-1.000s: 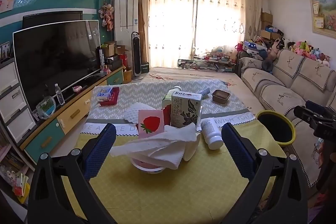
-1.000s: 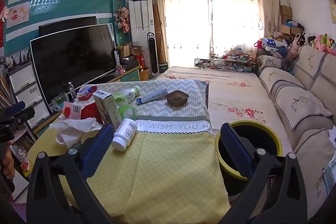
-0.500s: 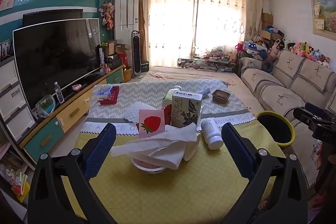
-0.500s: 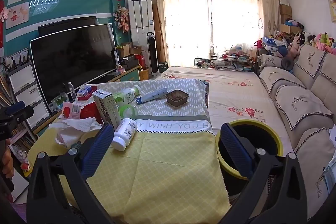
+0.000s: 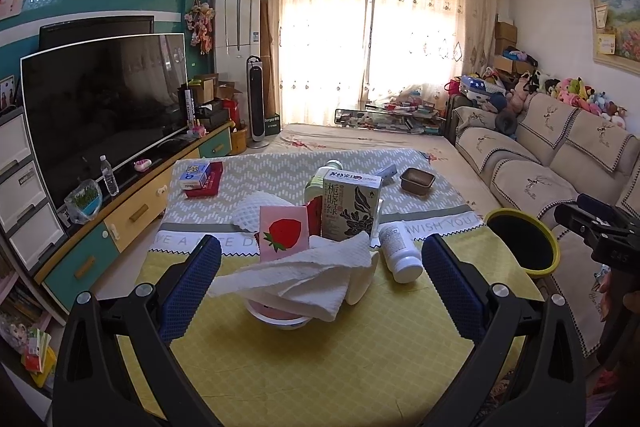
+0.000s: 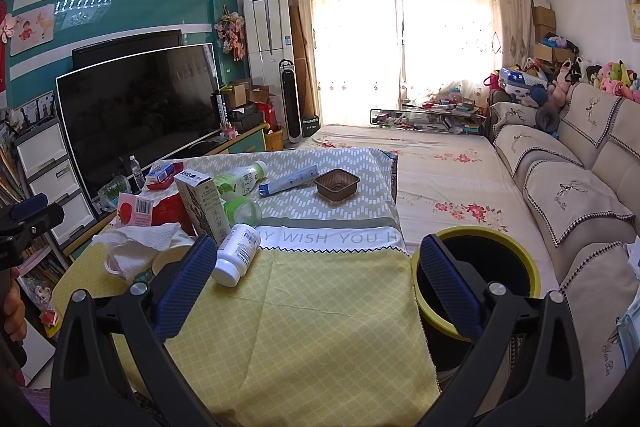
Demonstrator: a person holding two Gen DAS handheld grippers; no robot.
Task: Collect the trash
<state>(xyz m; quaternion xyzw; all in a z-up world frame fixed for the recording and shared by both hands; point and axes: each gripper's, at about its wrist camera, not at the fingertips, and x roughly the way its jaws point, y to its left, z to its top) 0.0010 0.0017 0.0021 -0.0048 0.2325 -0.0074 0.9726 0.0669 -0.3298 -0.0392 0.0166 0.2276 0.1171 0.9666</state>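
Trash lies on a table under a yellow and grey cloth [image 5: 320, 347]. A white paper towel [image 5: 296, 277] drapes over a bowl [image 5: 276, 317], with a pink strawberry carton [image 5: 284, 233], a dark tea box [image 5: 350, 205], a white pill bottle [image 5: 400, 247] and a brown tray [image 5: 417, 181] behind. The yellow-rimmed black bin [image 6: 476, 279] stands right of the table. My left gripper [image 5: 320, 283] is open and empty, facing the towel. My right gripper [image 6: 316, 287] is open and empty over the table's right part, the pill bottle [image 6: 236, 255] by its left finger.
A green bottle [image 6: 236, 179], a blue-white tube [image 6: 288, 181] and a red box [image 5: 202, 179] lie further back on the table. A TV [image 5: 104, 107] and cabinet stand left, a sofa [image 5: 552, 163] right, and a floral-covered surface [image 6: 440, 163] beyond the bin.
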